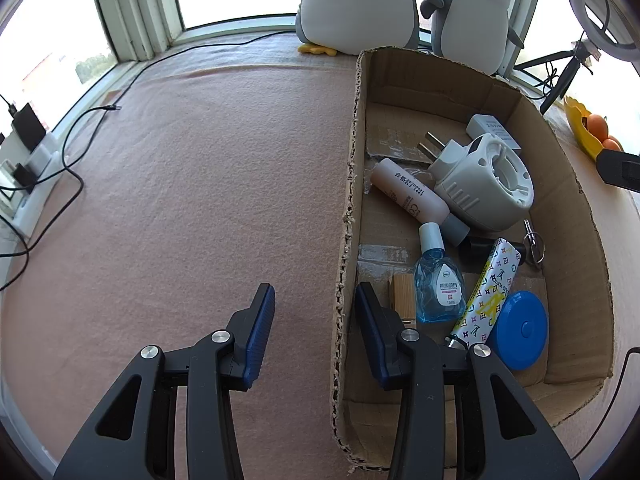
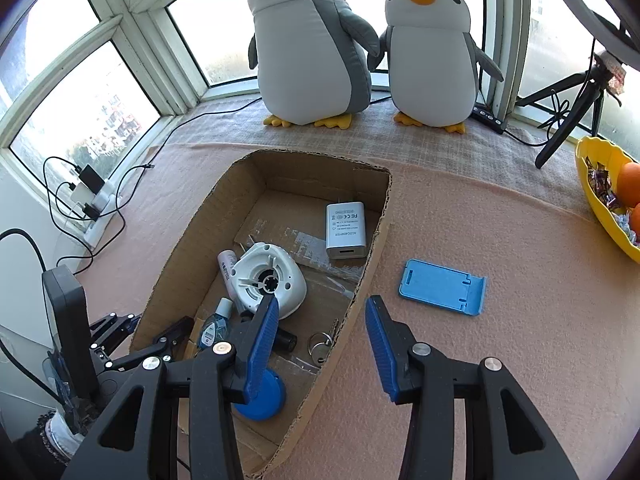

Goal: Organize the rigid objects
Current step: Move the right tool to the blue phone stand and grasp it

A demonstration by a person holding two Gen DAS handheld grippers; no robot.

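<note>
Right gripper (image 2: 322, 304) and left gripper (image 1: 314, 292) both hang open, holding nothing, each over a wall of the cardboard box (image 2: 374, 244); blue stand (image 2: 442, 286) lies flat just right of the box; reaching could bump that wall; pads might slip off something so thin.

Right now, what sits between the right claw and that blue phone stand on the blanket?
Nothing: in the right wrist view, only bare pink blanket lies between the right claw and the blue phone stand.

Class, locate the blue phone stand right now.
In the right wrist view, the blue phone stand lies flat on the pink cloth, just right of the cardboard box.
</note>
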